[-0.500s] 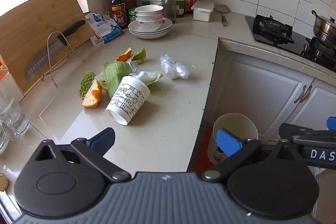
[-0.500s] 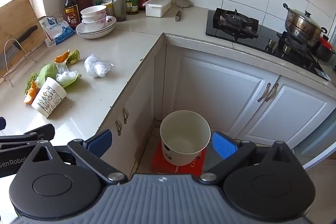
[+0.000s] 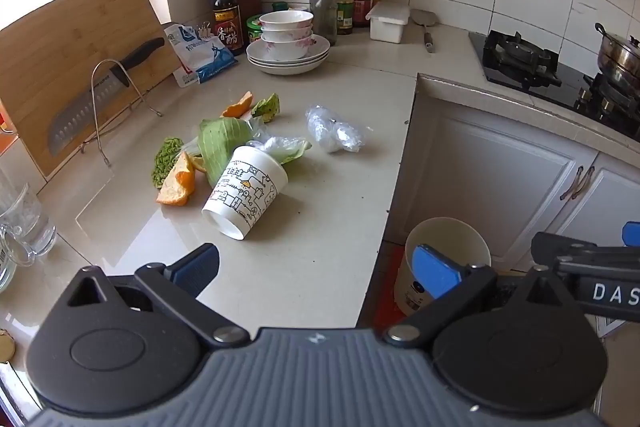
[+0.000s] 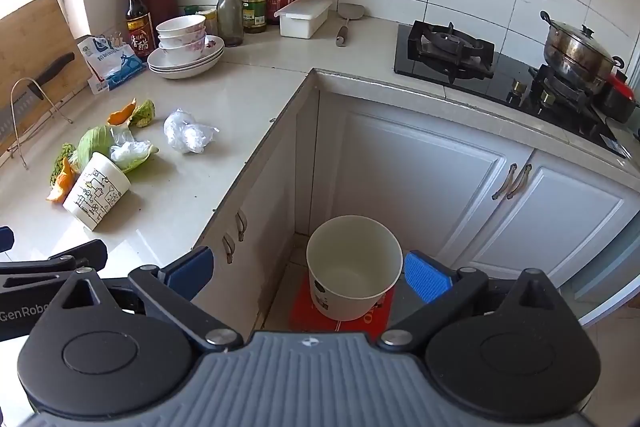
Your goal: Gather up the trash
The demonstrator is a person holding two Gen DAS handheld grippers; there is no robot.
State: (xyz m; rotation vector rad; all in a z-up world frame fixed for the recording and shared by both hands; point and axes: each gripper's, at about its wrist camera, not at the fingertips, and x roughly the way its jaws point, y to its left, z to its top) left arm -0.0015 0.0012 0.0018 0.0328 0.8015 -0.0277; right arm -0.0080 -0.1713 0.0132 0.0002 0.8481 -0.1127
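A printed white paper cup (image 3: 245, 191) lies on its side on the counter, also in the right wrist view (image 4: 97, 195). Around it lie cabbage leaves (image 3: 221, 143), orange peel (image 3: 178, 183), and crumpled clear plastic (image 3: 334, 133). A white bin (image 4: 354, 265) stands empty on a red box on the floor, also in the left wrist view (image 3: 444, 251). My left gripper (image 3: 316, 269) is open and empty, hovering above the counter's near edge, short of the cup. My right gripper (image 4: 308, 273) is open and empty above the bin.
A cutting board with a knife (image 3: 92, 95) leans at the left. Stacked bowls on plates (image 3: 288, 43), bottles (image 3: 228, 15) and a white box (image 3: 388, 21) stand at the back. Glass mugs (image 3: 22, 227) are at the near left. A gas stove with a pot (image 4: 576, 51) is at the right.
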